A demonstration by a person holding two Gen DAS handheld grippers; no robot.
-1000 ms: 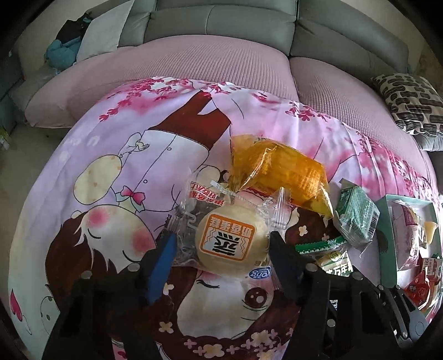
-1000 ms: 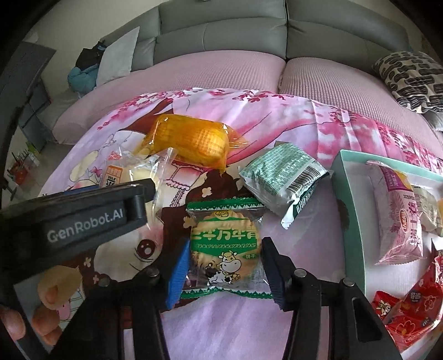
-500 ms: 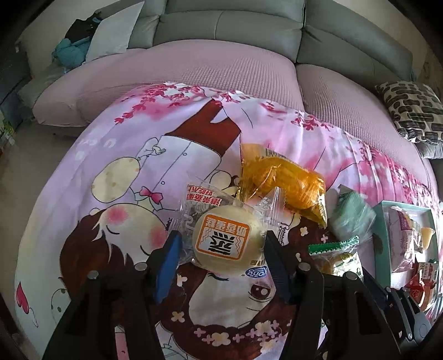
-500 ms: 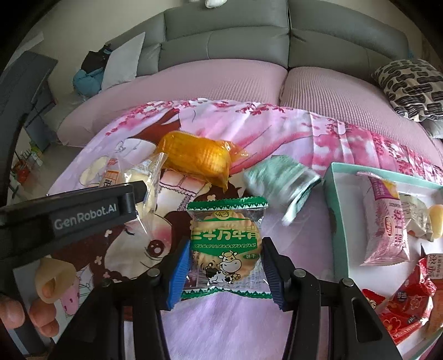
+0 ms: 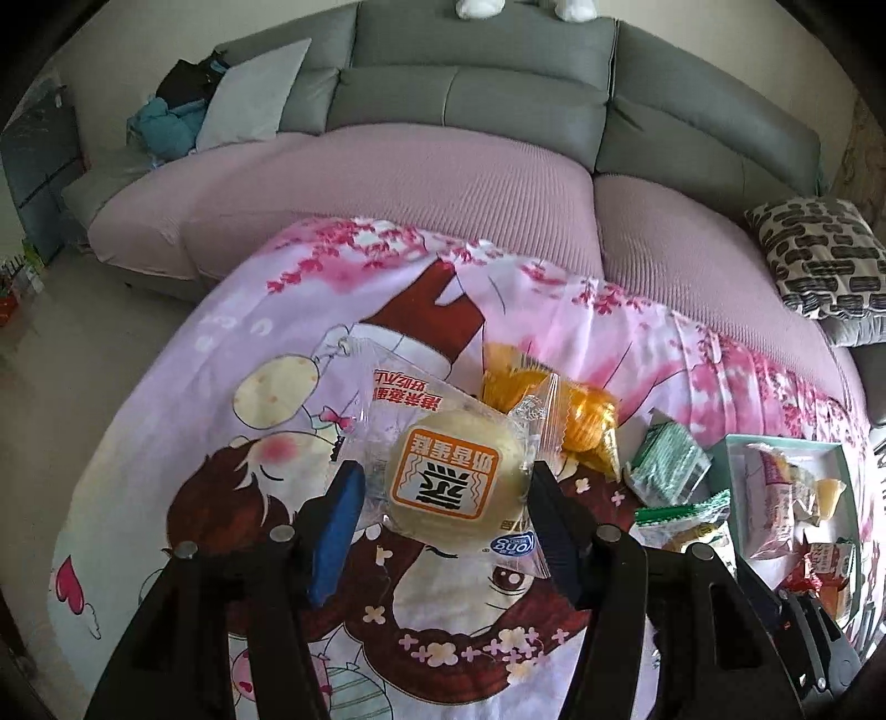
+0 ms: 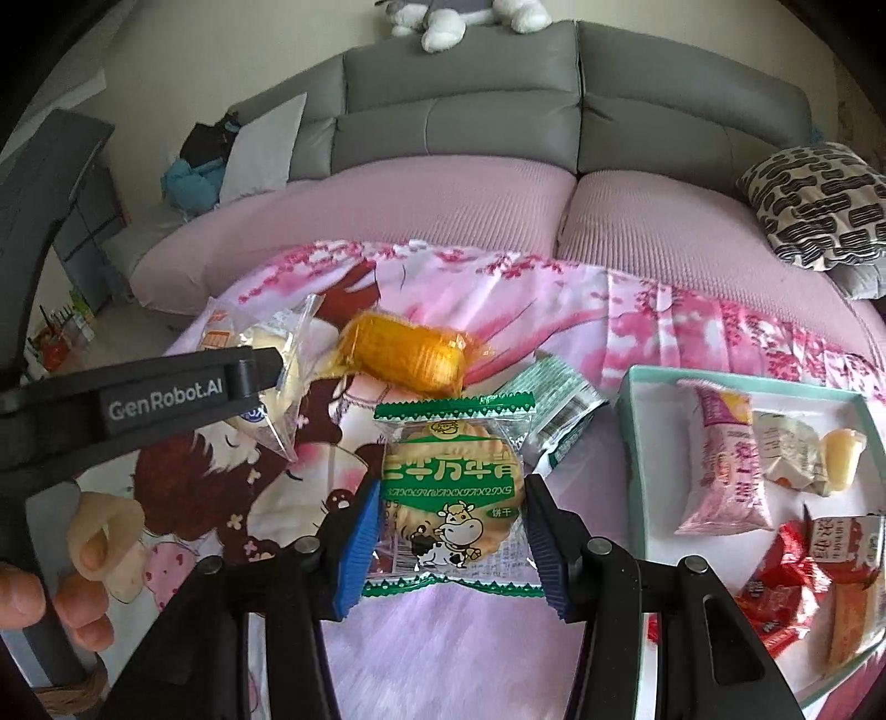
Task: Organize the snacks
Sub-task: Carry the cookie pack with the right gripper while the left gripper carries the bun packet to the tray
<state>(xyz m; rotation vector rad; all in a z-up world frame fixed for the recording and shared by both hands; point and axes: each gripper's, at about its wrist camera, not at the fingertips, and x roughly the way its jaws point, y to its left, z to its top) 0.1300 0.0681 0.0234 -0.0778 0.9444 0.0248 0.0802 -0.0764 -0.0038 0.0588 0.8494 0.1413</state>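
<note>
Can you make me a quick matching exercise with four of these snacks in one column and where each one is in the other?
Snacks:
1. round cake packet
2. green biscuit packet
3. orange-wrapped cake
4. pink packet

Places:
A. in the teal tray
B. in the left tongs
C. lying loose on the blanket
D. in the right tongs

Pairs: 1-B, 2-D, 3-C, 4-A

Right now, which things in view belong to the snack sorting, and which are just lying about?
Part of the job:
- steamed cake packet, in the left tool
- green biscuit packet, in the right tool
- orange wrapped snack
- green foil packet
- teal tray of snacks

Lying about:
- patterned cushion
- grey pillow
- plush toy
</note>
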